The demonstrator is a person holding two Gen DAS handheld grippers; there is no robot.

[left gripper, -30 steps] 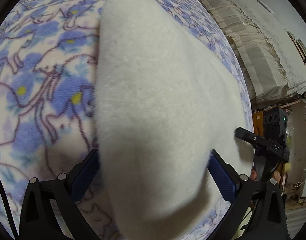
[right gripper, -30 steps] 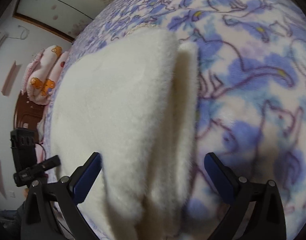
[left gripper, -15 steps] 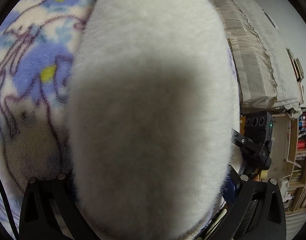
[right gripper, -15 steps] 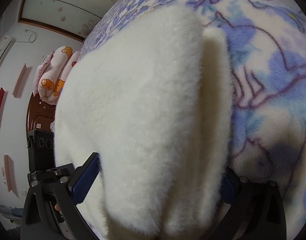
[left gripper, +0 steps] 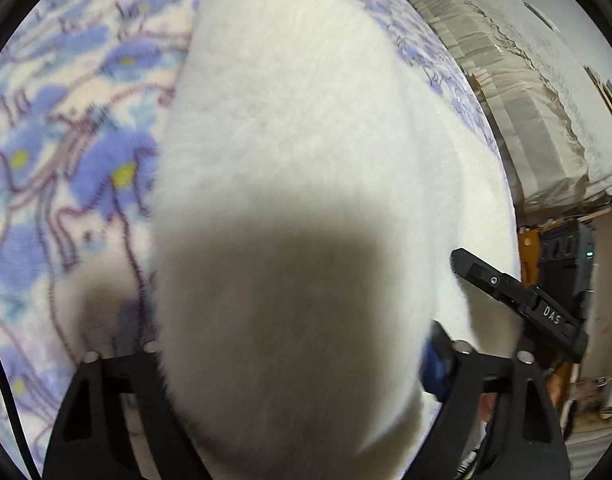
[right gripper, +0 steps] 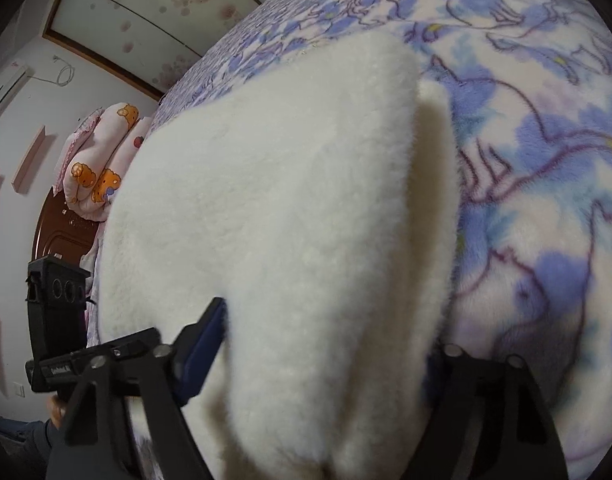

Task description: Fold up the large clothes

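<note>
A thick white fleece garment [left gripper: 306, 128] lies folded on a bed with a blue flowered blanket [left gripper: 65, 160]. My left gripper [left gripper: 293, 360] is shut on the near edge of the garment, which bulges up between the jaws and hides the fingertips. My right gripper [right gripper: 326, 364] is shut on the same garment [right gripper: 273, 208] at its near edge; a second layer shows along its right side. The right gripper also shows in the left wrist view [left gripper: 518, 296], and the left one in the right wrist view [right gripper: 57, 312].
The blanket [right gripper: 546, 160] covers the bed around the garment. A cloth-covered stack [left gripper: 546, 100] stands beyond the bed's right side. Pink printed pillows [right gripper: 101, 168] and a wooden headboard [right gripper: 49, 224] are at the far left.
Both grippers have closed in on the garment's near edge, from wide open a second ago. The fleece now bunches up between the jaws and the left view has pulled back slightly.
</note>
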